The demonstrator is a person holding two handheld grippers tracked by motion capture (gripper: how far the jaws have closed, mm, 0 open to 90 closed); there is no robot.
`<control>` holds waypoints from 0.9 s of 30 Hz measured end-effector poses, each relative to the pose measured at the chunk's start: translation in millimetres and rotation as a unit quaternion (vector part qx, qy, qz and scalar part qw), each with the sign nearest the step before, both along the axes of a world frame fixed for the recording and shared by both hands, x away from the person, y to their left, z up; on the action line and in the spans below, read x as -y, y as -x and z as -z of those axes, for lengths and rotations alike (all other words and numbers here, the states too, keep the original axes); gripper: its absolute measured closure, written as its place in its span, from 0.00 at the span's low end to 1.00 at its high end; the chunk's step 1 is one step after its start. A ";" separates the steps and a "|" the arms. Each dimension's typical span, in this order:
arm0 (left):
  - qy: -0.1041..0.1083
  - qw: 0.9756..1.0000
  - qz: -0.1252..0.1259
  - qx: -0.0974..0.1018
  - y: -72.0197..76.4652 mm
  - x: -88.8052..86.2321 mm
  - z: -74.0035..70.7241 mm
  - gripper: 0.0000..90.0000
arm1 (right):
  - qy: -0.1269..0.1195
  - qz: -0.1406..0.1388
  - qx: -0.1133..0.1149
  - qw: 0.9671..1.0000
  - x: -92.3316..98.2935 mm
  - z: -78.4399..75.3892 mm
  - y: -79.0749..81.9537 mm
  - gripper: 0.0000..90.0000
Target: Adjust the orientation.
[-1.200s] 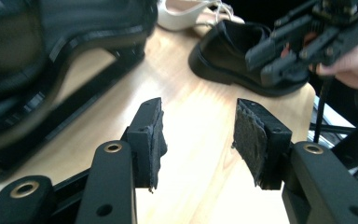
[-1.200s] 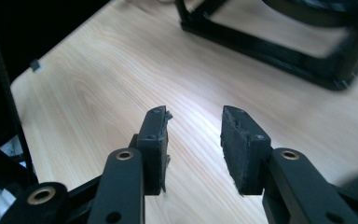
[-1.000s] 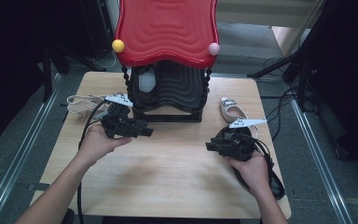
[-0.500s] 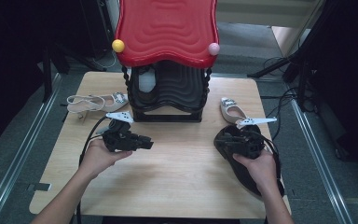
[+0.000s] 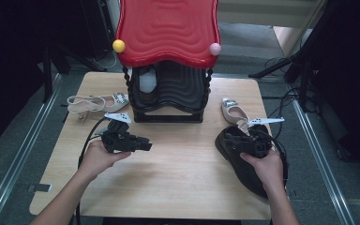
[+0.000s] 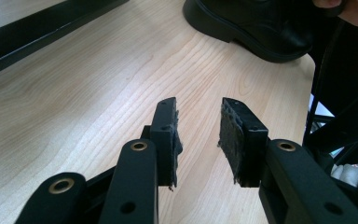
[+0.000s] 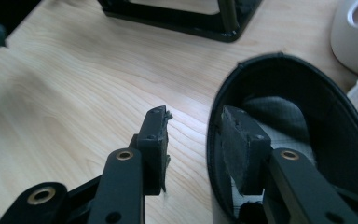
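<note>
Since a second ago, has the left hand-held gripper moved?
Yes. The left hand-held gripper has come away from the black rack toward the table's near edge, its jaws empty and just opening.

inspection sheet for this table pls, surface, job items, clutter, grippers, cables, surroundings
surface: wooden table, bare in the middle
job's things: black shoe at the right, its side wall between the jaws of the right hand-held gripper, one jaw inside the shoe, one outside, outer pad not touching
clutter: pale sandal at the left, pale flat shoe at the right, shoe rack with red top at the back
grippers: left hand-held gripper open, nothing between the jaws, its jaws have just been opening
cables: black cable trailing from the left hand-held gripper
surroundings: grey floor, metal rails at both sides
</note>
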State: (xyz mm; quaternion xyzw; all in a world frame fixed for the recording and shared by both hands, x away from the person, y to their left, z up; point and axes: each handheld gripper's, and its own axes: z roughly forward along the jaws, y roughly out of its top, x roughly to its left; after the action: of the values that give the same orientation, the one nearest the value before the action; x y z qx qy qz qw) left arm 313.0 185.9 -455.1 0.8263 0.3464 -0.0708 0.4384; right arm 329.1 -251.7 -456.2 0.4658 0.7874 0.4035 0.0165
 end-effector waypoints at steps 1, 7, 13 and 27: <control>-0.002 1.000 0.001 0.001 0.7 -0.2 0.0 0.75 | 0.005 0.000 -0.004 1.000 -1.2 1.8 -1.6 0.70; 0.003 1.000 -0.004 0.003 3.9 -3.2 -0.2 0.74 | 0.029 0.014 -0.010 0.999 -13.1 6.6 -9.7 0.73; -0.003 1.000 -0.007 0.001 5.9 -4.1 2.2 0.73 | 0.054 0.042 -0.037 0.997 -29.8 10.5 -21.3 0.71; 0.004 1.000 -0.008 0.000 7.9 -6.5 3.4 0.77 | 0.129 0.030 -0.043 0.990 -40.7 11.2 -26.3 0.96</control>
State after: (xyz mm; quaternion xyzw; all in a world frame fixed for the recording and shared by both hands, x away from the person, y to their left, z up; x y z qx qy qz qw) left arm 305.1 192.4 -458.6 0.8217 0.3529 -0.0684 0.4422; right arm 355.4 -211.0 -467.4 0.5001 0.8187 0.2768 0.0545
